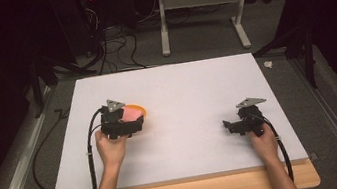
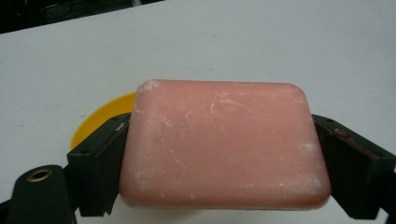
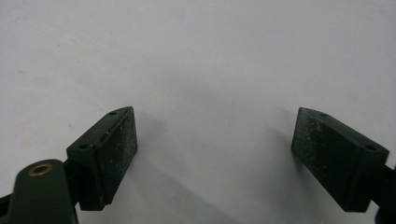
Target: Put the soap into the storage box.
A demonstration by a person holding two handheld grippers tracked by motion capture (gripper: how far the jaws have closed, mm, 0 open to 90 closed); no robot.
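On the white bench (image 1: 188, 137), left side, the left claw (image 1: 132, 121) grips a pink soap bar (image 2: 224, 144) by its two short ends, jaws tight against it, over a yellow dish (image 2: 100, 119). Right claw (image 1: 229, 127) sits near the bench's right edge, jaws spread wide, nothing between them.

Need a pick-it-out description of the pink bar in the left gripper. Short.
Start at the white table top and go to its left half, where the left gripper is held. Clamped between its black jaws is the pink soap bar, a rounded rectangle with whitish scuffs. It sits over an orange dish; nothing else there is pink, and the right gripper holds nothing.
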